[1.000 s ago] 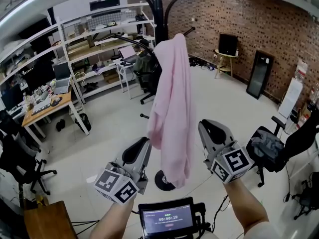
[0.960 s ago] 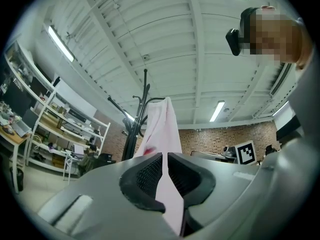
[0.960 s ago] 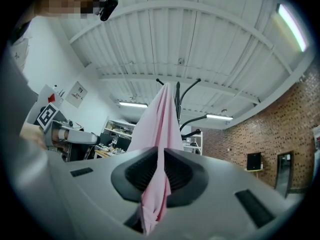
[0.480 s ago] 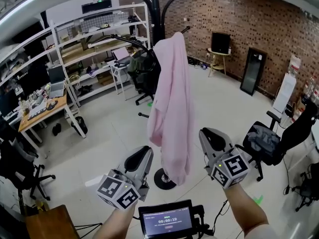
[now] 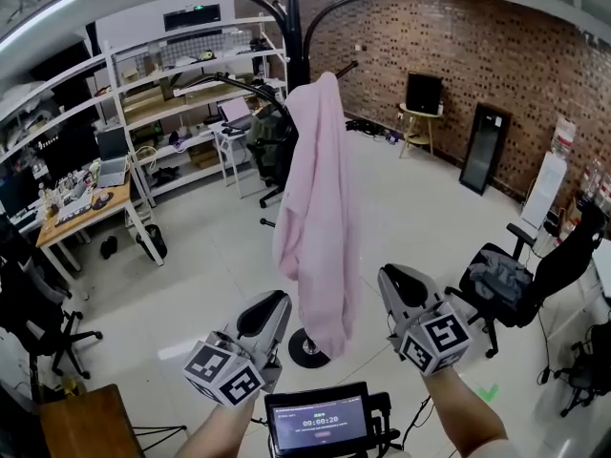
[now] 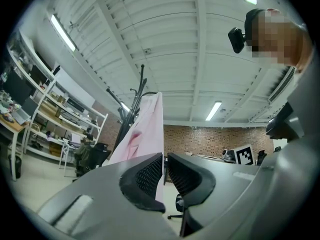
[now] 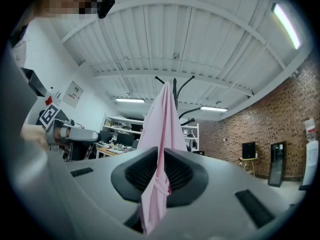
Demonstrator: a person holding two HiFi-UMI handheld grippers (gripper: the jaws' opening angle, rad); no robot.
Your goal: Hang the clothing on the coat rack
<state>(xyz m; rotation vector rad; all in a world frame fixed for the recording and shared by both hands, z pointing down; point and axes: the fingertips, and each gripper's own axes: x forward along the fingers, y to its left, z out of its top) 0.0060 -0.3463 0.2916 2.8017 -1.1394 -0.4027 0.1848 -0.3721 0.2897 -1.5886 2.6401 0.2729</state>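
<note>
A long pink garment (image 5: 315,208) hangs from the top of the black coat rack (image 5: 291,27) and reaches almost to the rack's round base (image 5: 304,349). My left gripper (image 5: 274,303) is low, just left of the garment's hem, and my right gripper (image 5: 389,277) is just right of it; neither touches the cloth. In the left gripper view the jaws (image 6: 165,166) stand shut to a thin slit, with the garment (image 6: 145,129) behind them. In the right gripper view the jaws (image 7: 161,168) are likewise shut to a slit, with the garment (image 7: 162,119) showing through it.
White shelving (image 5: 191,74) and a wooden desk (image 5: 86,208) stand at the back left. Office chairs sit behind the rack (image 5: 272,151) and at the right (image 5: 501,280). A brick wall (image 5: 496,55) runs across the back. A small screen (image 5: 320,418) is at my chest.
Both grippers have sunk and drawn back a little from the garment. The garment stays hanging on the rack, and the jaws look the same.
</note>
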